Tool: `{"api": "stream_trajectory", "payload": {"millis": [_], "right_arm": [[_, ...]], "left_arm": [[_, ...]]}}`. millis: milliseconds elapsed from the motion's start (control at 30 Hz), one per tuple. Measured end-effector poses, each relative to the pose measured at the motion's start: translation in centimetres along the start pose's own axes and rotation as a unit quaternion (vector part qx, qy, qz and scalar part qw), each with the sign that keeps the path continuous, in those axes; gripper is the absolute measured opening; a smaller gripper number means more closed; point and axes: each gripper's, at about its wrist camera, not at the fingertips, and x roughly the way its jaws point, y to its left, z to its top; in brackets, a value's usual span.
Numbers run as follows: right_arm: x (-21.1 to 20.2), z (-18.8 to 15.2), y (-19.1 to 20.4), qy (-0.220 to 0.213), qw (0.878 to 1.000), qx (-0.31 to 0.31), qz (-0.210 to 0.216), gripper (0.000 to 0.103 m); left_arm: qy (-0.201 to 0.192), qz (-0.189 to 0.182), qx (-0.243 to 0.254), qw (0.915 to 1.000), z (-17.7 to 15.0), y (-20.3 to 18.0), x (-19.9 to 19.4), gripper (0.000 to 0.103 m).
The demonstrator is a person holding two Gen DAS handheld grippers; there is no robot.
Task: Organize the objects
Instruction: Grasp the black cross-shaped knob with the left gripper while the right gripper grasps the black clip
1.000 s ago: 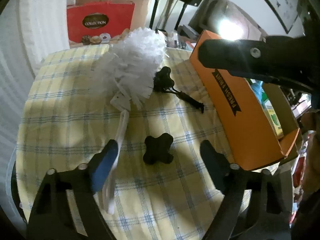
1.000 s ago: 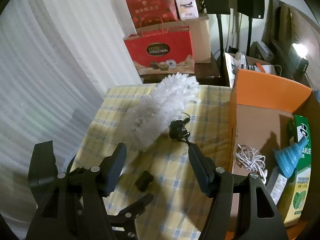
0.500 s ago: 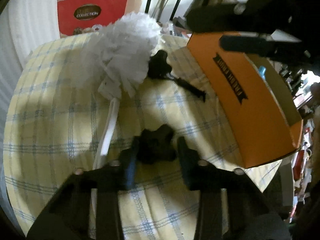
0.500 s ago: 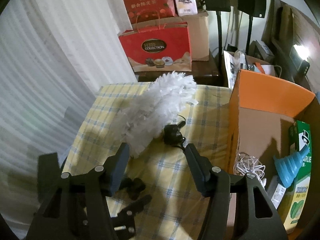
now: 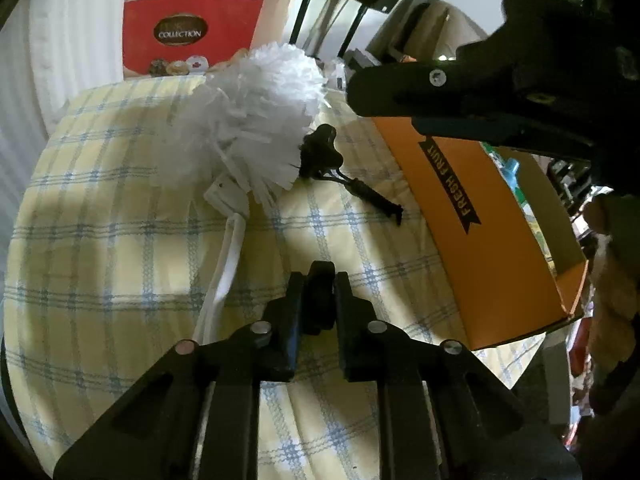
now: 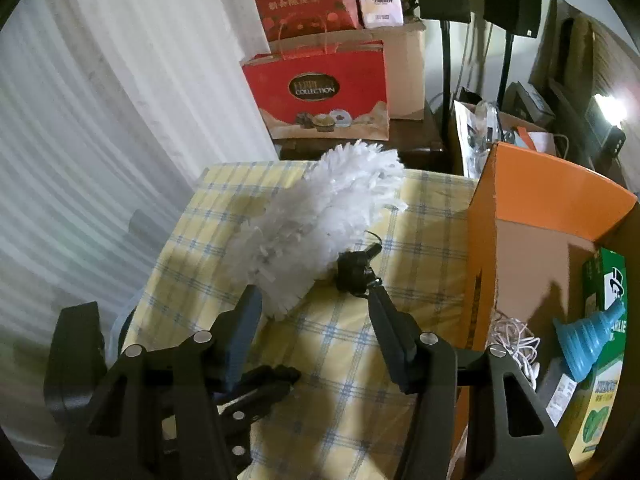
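1. Left gripper: nearest item, over the near middle of the table, which wears a yellow and blue checked cloth. Jaws closing on a small black knob-like object that sits between the pads, touching both.
2. Right gripper: over the table's right side, next to the box. Jaws about half spread and narrowing slightly, with nothing between them.
3. White duster: fluffy head toward the far edge, centre; white handle runs back toward the near edge, passing just left of the left gripper.
4. Black plug with cord: touches the duster head's right side; the cord trails toward the box.
5. Orange cardboard box: stands along the right edge, open, printed "FRESH FRUIT". It contains a white cable coil, a blue funnel and a green carton.
6. Red gift bag: beyond the far edge, marked "COLLECTION".
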Motion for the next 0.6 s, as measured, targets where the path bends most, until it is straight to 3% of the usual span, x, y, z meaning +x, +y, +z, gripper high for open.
{"api": "stream_trajectory", "payload": {"millis": [33,133,200,333,600], "right_arm": [[0.1,0.0,0.0,0.001,1.000,0.001,0.002,0.058],[0.1,-0.1,0.0,0.002,1.000,0.002,0.001,0.058],[0.2,0.0,-0.1,0.004,1.000,0.002,-0.003,0.057],[0.4,0.1,-0.2,0.006,1.000,0.002,-0.006,0.056],[2.0,0.2,0.3,0.025,0.999,-0.016,-0.022,0.054]], "left_arm": [[-0.001,0.007,-0.001,1.0000,-0.1,0.0,-0.2,0.023],[0.004,0.004,-0.001,1.0000,-0.1,-0.1,0.5,0.027],[0.003,-0.009,-0.002,1.0000,-0.3,-0.1,0.5,0.018],[-0.010,-0.011,-0.008,0.9999,-0.8,-0.2,0.0,0.013],[-0.036,-0.026,-0.035,0.9984,-0.9,1.3,-2.9,0.013]]}}
